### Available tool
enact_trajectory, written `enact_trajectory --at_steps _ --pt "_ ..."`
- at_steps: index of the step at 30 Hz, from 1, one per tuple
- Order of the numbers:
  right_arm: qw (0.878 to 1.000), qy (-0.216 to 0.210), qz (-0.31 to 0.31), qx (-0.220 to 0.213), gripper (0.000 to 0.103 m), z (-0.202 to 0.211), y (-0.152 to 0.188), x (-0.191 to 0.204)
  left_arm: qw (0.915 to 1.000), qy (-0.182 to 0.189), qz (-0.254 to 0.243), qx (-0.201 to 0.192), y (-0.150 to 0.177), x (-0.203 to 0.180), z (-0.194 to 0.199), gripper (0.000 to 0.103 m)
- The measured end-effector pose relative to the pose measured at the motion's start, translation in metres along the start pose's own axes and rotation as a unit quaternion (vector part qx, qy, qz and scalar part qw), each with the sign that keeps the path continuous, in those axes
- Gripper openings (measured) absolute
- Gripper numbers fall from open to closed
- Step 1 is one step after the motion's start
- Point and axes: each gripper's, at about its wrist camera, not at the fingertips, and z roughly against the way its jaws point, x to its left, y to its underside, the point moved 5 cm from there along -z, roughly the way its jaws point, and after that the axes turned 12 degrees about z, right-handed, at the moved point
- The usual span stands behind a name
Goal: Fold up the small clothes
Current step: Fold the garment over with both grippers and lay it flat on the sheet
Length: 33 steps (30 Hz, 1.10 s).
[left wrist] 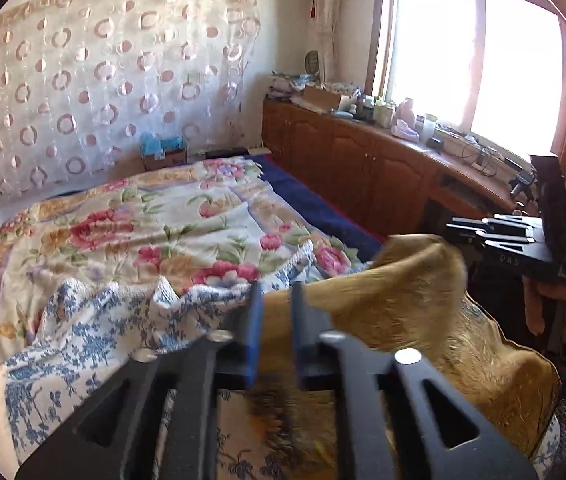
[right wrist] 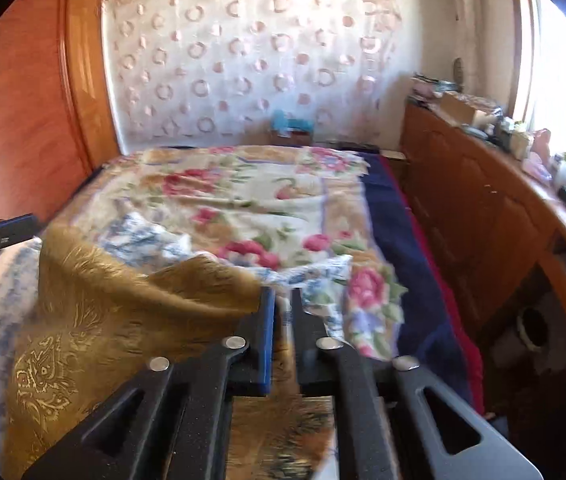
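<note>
Gold cloth [left wrist: 415, 292]: edge raised over bed [left wrist: 131, 216]; left gripper [left wrist: 277, 300] and right gripper [right wrist: 283, 300] part-open, cloth between jaws; open bed at 12 o'clock.

Floral bedspread [left wrist: 171, 216] covers the bed beside a cluttered wooden sideboard [left wrist: 363, 160].

Gold cloth [left wrist: 415, 300] — soft sheen; wooden cabinet [left wrist: 363, 168] glossy; floral bedspread [left wrist: 155, 220] matt.

Daylight from the overexposed window [left wrist: 479, 60] floods the room; fisheye edges curve darkly, and the right view is motion-blurred.
</note>
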Motion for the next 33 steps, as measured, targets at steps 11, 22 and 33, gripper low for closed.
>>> enact_trajectory --at_steps 11,22,33 --pt "0.998 -0.068 -0.003 -0.014 0.049 0.048 0.017 0.020 0.9992 0.010 -0.003 0.037 0.045 0.006 0.036 0.070" --pt "0.997 -0.073 0.016 -0.010 0.056 0.140 0.058 0.033 0.9972 0.018 -0.014 0.071 0.127 -0.017 0.084 0.070" --pt "0.996 -0.090 -0.012 0.009 0.062 0.163 0.107 0.061 0.9930 0.048 0.005 0.108 0.189 -0.048 0.109 0.070"
